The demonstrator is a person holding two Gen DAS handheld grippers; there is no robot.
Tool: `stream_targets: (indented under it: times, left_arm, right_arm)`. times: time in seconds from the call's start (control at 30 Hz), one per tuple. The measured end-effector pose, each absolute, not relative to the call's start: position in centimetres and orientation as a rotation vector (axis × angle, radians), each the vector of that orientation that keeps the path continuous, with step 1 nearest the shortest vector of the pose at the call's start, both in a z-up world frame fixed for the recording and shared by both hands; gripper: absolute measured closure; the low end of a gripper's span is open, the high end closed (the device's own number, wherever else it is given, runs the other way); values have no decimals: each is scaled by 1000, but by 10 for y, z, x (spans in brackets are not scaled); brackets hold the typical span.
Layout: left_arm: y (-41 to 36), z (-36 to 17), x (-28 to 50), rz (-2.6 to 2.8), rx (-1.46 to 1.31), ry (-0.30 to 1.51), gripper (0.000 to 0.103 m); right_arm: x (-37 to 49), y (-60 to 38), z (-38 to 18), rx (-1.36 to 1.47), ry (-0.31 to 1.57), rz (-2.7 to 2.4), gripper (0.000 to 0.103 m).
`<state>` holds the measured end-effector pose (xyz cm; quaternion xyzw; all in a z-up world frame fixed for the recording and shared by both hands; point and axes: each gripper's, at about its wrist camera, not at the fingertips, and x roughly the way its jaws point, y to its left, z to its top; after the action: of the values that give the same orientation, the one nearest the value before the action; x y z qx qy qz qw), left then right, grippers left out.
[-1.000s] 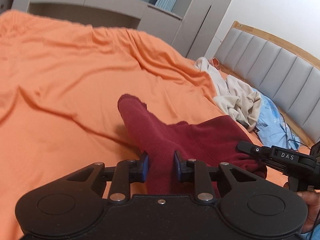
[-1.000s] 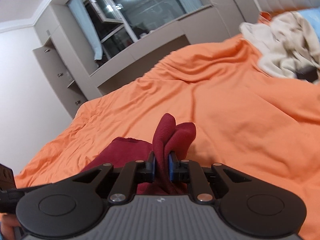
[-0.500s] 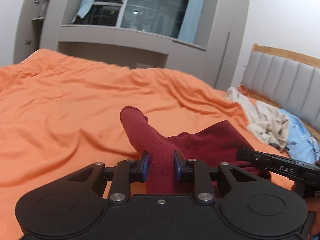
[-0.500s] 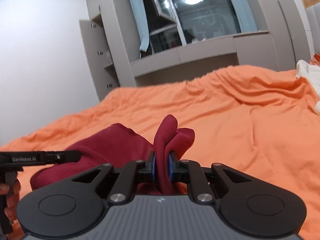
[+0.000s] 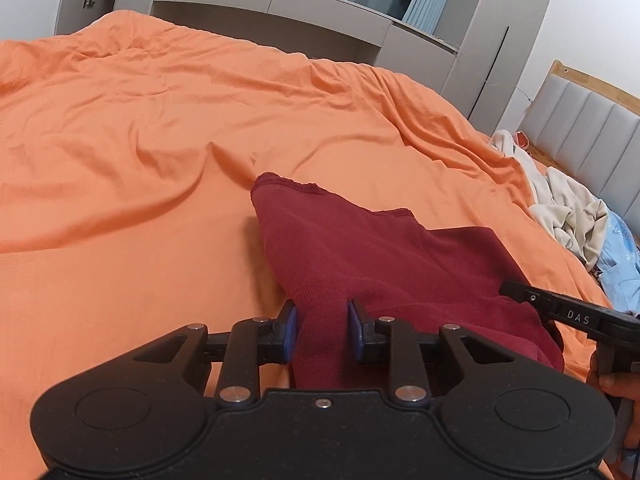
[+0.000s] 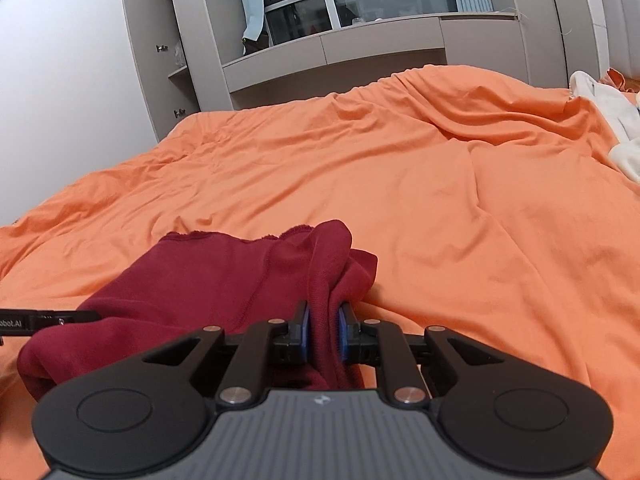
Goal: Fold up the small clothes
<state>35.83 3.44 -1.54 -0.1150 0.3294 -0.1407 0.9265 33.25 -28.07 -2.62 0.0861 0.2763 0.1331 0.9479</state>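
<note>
A dark red knit garment [image 5: 360, 256] lies spread on the orange bedsheet [image 5: 160, 120]. My left gripper [image 5: 322, 330] is shut on one bunched end of it, low over the bed. My right gripper [image 6: 323, 330] is shut on the other bunched end of the red garment [image 6: 208, 280]. The right gripper's finger also shows at the right of the left wrist view [image 5: 560, 312]. The left gripper's finger shows at the left edge of the right wrist view [image 6: 48, 317]. The cloth between the two grippers rests on the sheet.
A heap of cream and light blue clothes [image 5: 576, 208] lies at the right near the padded grey headboard [image 5: 592, 128]. Grey cabinets and a window [image 6: 360, 20] stand beyond the far edge of the bed. The orange bedsheet [image 6: 440, 184] stretches ahead, wrinkled.
Both grippers have lowered and tilted down toward the bed. The red garment has gone from standing up in folds to lying flatter and wider on the sheet.
</note>
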Motion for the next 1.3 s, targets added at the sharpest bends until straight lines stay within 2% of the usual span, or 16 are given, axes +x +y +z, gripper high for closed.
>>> stream_targets:
  times: [0.33, 0.53, 0.6, 0.63, 0.7, 0.73, 0.8, 0.87, 0.93, 1.03, 1.17, 1.3]
  left_arm:
    - [29, -16, 361, -278, -229, 686, 70]
    - [25, -15, 362, -271, -228, 688, 68]
    - [26, -14, 363, -270, -228, 688, 64]
    - [26, -14, 363, -264, -228, 689, 61]
    - [27, -14, 362, -241, -227, 690, 45]
    - [28, -12, 360, -230, -225, 685, 42]
    - [29, -9, 356, -225, -223, 668, 31]
    - [29, -5, 351, -221, -220, 648, 22]
    - [27, -1, 346, -219, -205, 625, 15]
    - [19, 3, 339, -234, -169, 604, 14]
    - [10, -1, 338, -236, -112, 619, 14]
    - [10, -7, 339, -248, -99, 647, 13]
  right_arm:
    - [338, -283, -33, 177, 593, 258, 81]
    - [337, -284, -33, 184, 596, 247, 69]
    - [336, -285, -33, 180, 600, 228, 51]
    - [336, -286, -33, 180, 601, 219, 45]
    - [334, -288, -30, 184, 607, 208, 30]
    - [333, -289, -29, 187, 608, 207, 27]
    - [328, -290, -24, 188, 600, 211, 13]
    - [321, -290, -19, 175, 583, 210, 8]
    - [313, -287, -13, 146, 563, 217, 6]
    - [296, -281, -2, 96, 520, 267, 0]
    - [276, -268, 7, 14, 473, 349, 0]
    - [266, -257, 7, -1, 508, 455, 0]
